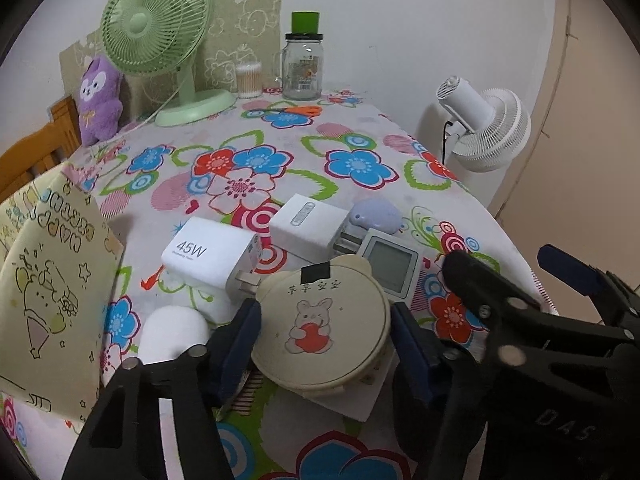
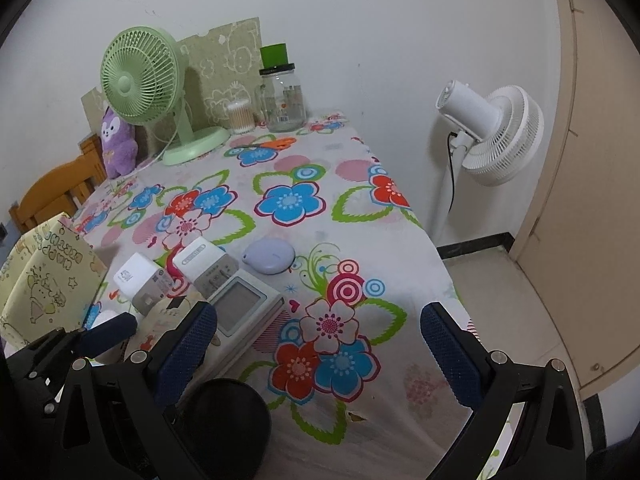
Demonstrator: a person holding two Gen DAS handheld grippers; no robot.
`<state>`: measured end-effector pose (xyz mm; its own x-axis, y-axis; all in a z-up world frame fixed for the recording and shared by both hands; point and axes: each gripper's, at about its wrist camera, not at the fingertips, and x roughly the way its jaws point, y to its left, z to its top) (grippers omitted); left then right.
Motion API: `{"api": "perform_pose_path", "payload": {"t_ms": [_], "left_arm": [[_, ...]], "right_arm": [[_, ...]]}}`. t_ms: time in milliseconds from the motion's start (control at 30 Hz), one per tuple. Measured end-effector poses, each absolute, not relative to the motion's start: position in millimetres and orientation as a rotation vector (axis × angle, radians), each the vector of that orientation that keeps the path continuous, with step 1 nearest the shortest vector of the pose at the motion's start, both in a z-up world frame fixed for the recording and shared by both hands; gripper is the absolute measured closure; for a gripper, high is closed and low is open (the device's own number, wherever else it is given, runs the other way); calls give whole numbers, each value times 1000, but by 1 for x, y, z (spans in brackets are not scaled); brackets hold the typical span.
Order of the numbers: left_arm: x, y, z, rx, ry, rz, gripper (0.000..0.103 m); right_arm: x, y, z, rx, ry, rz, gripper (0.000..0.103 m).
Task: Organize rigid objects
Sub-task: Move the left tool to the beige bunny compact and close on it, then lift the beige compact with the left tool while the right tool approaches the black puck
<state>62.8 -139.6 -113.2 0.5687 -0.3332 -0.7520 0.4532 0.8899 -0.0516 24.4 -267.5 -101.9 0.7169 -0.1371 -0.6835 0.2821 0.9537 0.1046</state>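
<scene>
Straddling the round cream case (image 1: pixel 322 334), the left gripper (image 1: pixel 324 344) stood half-open in the left wrist view, pads flanking the case at 9 and 3 o'clock; contact could not be confirmed. The case lay atop a white box on the counter (image 1: pixel 360 148), chargers at 11 o'clock. In the right wrist view, the right gripper (image 2: pixel 318 354) gaped wide, holding nothing. Judged step: grasping; next, close firmly before lifting.

In my left wrist view the round case (image 1: pixel 322 330) sits low centre on the table (image 1: pixel 360 136), between the left gripper (image 1: pixel 326 344) fingers. The 45W charger (image 1: pixel 208 256) lies upper left of it, the display unit (image 1: pixel 390 262) upper right, the desk fan (image 1: pixel 160 32) far behind.
</scene>
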Motion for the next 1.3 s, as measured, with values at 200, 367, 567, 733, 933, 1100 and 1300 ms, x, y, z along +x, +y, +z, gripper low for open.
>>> {"api": "perform_pose_path", "payload": {"t_ms": [200,367,567,733,933,1100,1300], "left_arm": [[60,-144,-111,177,824,-487,50],[55,-146,-106,200,794,-501,61],[58,-138,-108,176,838,-483,46],[66,-130,-111,130,886,-498,25],[73,-133,-113,121,902,-510,21],[82,-126,-111,72,947,-529,21],[90,-113,-120,66,1022,-488,17]], "right_arm": [[28,-268,-104,213,749,-234,0],[29,-266,-104,214,756,-241,0],[26,-260,-102,206,755,-237,0],[27,-258,-100,214,756,-229,0],[34,-261,-101,212,784,-242,0],[42,-264,-97,216,793,-250,0],[49,-257,-98,193,812,-243,0]]}}
